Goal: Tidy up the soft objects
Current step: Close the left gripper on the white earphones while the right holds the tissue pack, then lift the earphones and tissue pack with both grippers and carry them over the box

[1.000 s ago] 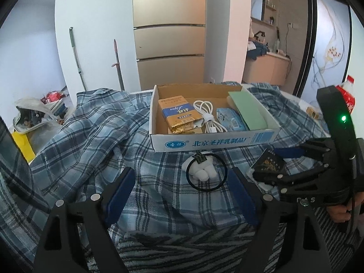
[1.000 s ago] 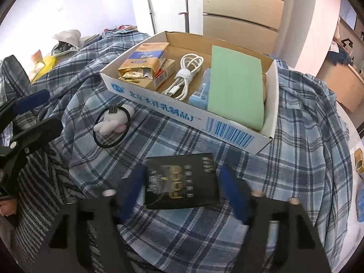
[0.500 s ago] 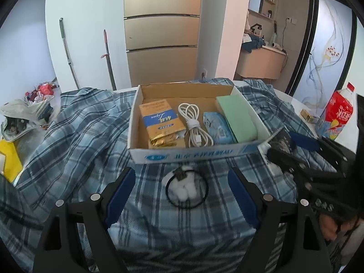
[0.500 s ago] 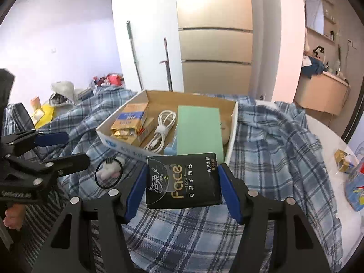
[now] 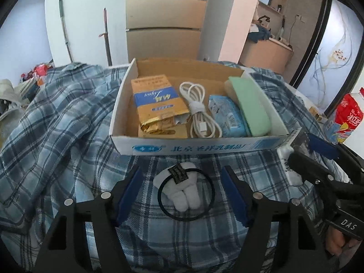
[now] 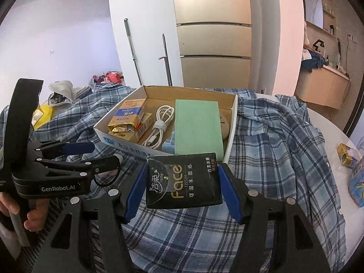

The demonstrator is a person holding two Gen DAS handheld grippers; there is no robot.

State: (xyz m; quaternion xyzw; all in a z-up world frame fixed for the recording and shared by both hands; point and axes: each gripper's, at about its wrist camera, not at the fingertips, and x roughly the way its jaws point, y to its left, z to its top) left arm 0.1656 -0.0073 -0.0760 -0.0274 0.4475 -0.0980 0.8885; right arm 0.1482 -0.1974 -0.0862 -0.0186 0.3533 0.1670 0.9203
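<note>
In my left wrist view, my left gripper (image 5: 182, 195) has come in over the hair tie with the white plush (image 5: 185, 191), which now lies on the plaid cloth (image 5: 68, 136) between closing, not yet touching jaws, just near of the cardboard box (image 5: 195, 146). In my right wrist view, my right gripper (image 6: 182, 188) stays clenched on the black tissue pack (image 6: 183, 179), now lifted off the cloth at the box's (image 6: 232, 127) near edge.

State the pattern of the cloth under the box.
Blue and white plaid cloth, clearest in the left wrist view, where it lies around the box.
</note>
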